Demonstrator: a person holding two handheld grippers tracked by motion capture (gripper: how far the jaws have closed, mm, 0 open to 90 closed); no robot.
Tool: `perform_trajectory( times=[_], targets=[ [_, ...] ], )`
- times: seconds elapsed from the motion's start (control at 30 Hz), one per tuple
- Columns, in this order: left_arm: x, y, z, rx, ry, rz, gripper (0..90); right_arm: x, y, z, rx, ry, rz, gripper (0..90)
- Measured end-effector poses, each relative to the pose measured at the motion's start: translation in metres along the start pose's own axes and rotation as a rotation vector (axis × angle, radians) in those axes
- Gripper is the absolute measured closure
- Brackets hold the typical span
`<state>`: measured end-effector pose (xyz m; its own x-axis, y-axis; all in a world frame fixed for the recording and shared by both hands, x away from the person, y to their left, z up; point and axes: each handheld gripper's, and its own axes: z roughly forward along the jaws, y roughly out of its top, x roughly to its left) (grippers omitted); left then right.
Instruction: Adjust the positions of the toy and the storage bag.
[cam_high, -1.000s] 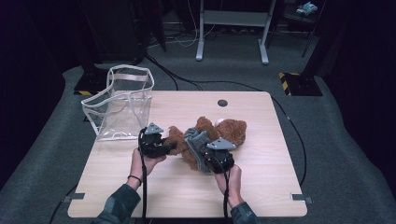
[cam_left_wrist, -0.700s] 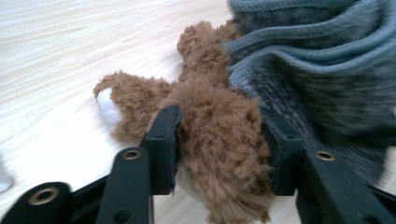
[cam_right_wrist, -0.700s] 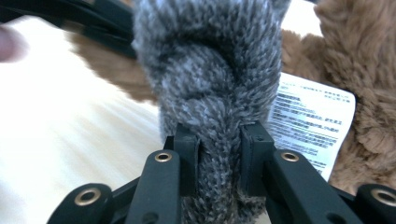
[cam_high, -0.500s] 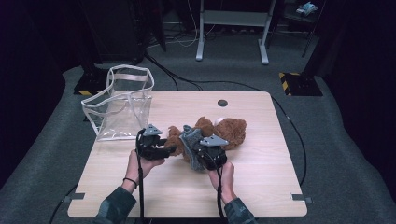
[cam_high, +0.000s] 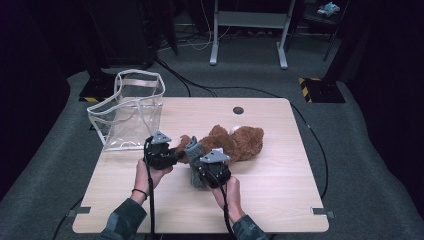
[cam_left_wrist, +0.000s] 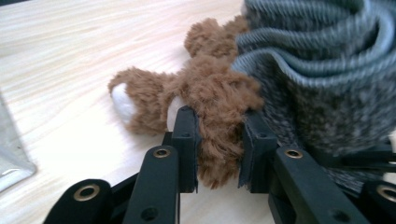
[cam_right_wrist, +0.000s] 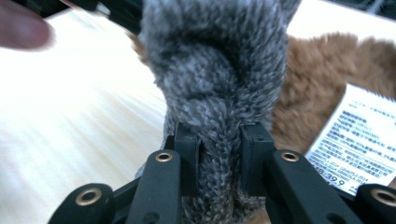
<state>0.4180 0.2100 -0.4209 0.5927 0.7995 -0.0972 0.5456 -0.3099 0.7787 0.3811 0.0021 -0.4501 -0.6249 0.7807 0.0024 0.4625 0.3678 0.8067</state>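
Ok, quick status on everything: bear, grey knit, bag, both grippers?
Teddy bear: lying on the table, leg pinched.
Grey knit garment: bunched, clamped.
Clear bag: upright, open-topped.
Left gripper: jaws just closed on the bear's leg.
Right gripper: shut on knit.

On the surface (cam_high: 280, 200), a teddy bear (cam_high: 235, 142) lies near the middle, with its head toward the right. A knitted garment (cam_high: 196, 162) sits over the bear's left end and reaches toward the near edge. A paper tag (cam_right_wrist: 356, 140) lies on the bear, just right of the garment in the right gripper view. A clear bag (cam_high: 131, 111) stands at the far left corner, well apart from the bear. A round hole (cam_high: 238, 110) lies behind the bear, near the far edge. Behind the surface, on the floor, stands a metal frame (cam_high: 248, 30).
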Motion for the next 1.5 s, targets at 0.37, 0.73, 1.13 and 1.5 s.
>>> perform_trajectory(
  times=[0.37, 0.73, 1.13, 1.5],
  targets=[
    [0.004, 0.003, 0.005, -0.007, 0.024, 0.006, 73.0, -0.067, -0.034, -0.028, 0.02, -0.18, 0.082, 73.2],
    [0.005, 0.002, 0.007, -0.003, 0.011, 0.004, 72.9, -0.034, -0.028, -0.011, 0.02, -0.063, 0.002, 73.5],
    [0.01, -0.002, 0.01, -0.016, -0.006, -0.022, 72.9, -0.132, -0.051, -0.044, 0.052, -0.322, 0.217, 73.6],
    [0.008, -0.003, 0.012, -0.016, -0.008, -0.016, 72.9, -0.125, -0.012, -0.066, -0.082, -0.266, 0.192, 73.1]
  ],
)
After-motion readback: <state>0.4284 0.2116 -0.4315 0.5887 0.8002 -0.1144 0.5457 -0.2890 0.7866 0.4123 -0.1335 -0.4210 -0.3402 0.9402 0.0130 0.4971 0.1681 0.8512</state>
